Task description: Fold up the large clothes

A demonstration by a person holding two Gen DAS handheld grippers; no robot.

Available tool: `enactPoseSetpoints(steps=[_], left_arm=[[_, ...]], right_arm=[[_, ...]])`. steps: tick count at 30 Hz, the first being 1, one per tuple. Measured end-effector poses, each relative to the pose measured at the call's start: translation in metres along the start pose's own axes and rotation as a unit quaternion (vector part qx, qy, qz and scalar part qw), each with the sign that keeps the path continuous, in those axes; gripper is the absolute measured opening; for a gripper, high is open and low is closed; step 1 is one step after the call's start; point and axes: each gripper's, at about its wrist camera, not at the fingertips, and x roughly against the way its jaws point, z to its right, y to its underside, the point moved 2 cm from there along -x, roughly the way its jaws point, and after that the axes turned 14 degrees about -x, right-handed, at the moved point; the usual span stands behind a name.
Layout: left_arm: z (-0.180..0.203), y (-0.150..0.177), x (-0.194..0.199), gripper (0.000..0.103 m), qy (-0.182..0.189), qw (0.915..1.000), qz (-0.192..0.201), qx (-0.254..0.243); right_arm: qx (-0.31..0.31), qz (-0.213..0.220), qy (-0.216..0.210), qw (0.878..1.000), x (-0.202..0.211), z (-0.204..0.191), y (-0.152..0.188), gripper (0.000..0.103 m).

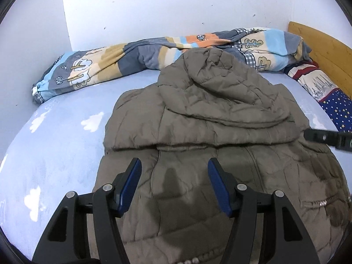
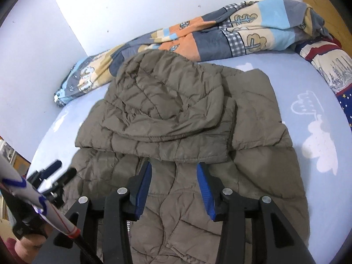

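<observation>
A grey-brown quilted jacket (image 1: pixel 220 132) lies spread on a pale blue sheet with white clouds (image 1: pixel 55 143), its hood (image 1: pixel 220 81) folded down over the upper body toward the lower part of the frame.

In the left wrist view the left gripper (image 1: pixel 173 165) sits at lower centre, its 2 blue-padded fingers (image 1: pixel 132 180) spread apart with nothing between them. The jacket's lower body fills the frame under and ahead of them; whether the tips touch the cloth cannot be told. The jacket's folded upper edge runs across just above the fingertips. At the right edge, over the jacket's side, the tip of the right gripper (image 1: pixel 325 138) shows.

In the right wrist view the right gripper (image 2: pixel 173 167) is also parted and empty, its tips just below the hem of the folded-down upper layer, at centre frame. The left gripper (image 2: pixel 57 171) appears blurred at lower left, beside the jacket's left edge.

A patterned quilt (image 1: pixel 154 52) lies bunched along the wall behind the hood, and a starred pillow (image 1: pixel 330 96) sits at the right.
</observation>
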Motion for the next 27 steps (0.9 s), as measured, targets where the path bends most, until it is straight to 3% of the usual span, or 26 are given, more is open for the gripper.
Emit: enactPoseSetpoints(steps=[12,27], left_arm=[[0.002,-0.015,-0.003,0.062,-0.036,0.9989,0.027,-0.016],[-0.002,-0.019,-0.001,0.062,-0.042,0.9983,0.038,-0.010]], right_arm=[[0.001,0.023,0.022,0.999,-0.024,0.004,-0.014,0.047],[0.021,0.052,0.030,0.998,-0.044,-0.017,-0.038,0.047]])
